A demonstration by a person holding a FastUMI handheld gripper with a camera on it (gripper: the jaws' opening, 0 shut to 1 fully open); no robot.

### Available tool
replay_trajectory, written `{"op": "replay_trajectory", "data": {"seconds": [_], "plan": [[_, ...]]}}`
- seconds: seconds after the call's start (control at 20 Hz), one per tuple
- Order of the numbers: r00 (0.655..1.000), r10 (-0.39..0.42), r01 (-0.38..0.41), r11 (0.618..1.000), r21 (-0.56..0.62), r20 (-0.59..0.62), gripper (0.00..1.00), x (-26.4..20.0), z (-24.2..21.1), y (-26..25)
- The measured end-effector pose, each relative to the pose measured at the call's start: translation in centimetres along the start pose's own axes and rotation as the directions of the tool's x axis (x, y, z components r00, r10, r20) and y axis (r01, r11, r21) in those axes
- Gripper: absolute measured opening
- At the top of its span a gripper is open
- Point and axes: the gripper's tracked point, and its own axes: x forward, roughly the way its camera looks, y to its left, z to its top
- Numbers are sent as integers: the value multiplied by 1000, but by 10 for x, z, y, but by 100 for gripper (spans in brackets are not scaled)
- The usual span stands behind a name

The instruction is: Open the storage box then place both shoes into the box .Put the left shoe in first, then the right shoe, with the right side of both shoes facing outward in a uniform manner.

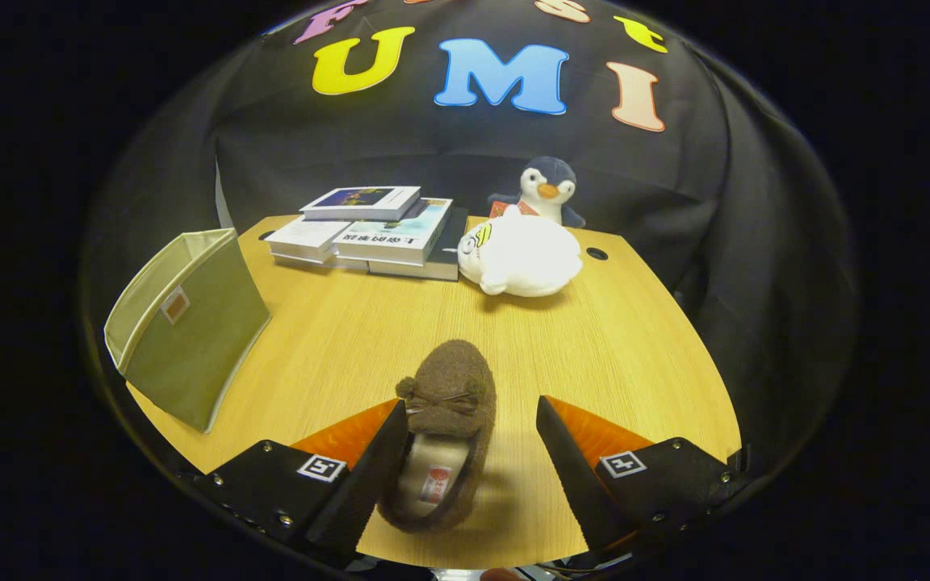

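A wooden bench [352, 339] is seen from above, along the gripper [471, 428], whose jaws stand wide open and grip nothing. One brown fleece slipper [445, 403] with a small bow lies between the jaws, toe pointing to 12 o'clock, its heel end partly covered by the left finger [368, 468]. The slipper lies close against that finger; whether they touch is hard to tell. The right finger is well apart from the slipper. A label on the insole is too small to make out.

At 10 o'clock from the slipper stands one olive fabric storage box [190, 331], open at the top, at the bench's left edge; its inside is mostly hidden by its near wall.

At 12 o'clock, far across the bench, lies a pile of books [372, 234]; four can be counted, and some are partly covered by others. Just right of them rests one white plush animal [521, 258], and behind it one plush penguin [547, 190], its lower body hidden by the white toy.
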Motion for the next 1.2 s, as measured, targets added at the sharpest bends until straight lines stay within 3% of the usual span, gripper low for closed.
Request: {"op": "replay_trajectory", "data": {"seconds": [0.8,0.9,0.95,1.05,1.15,1.2], "plan": [[985,-5,12,999,38,-174,99,35,-60,-17],[982,20,-7,998,69,-187,87,37,-62,-10],[980,30,-14,996,83,-195,74,39,-63,-7],[976,27,-9,996,85,-216,60,39,-65,-6],[973,41,-21,996,92,-226,61,41,-62,0],[973,33,-8,994,111,-229,38,37,-59,-1]]}}
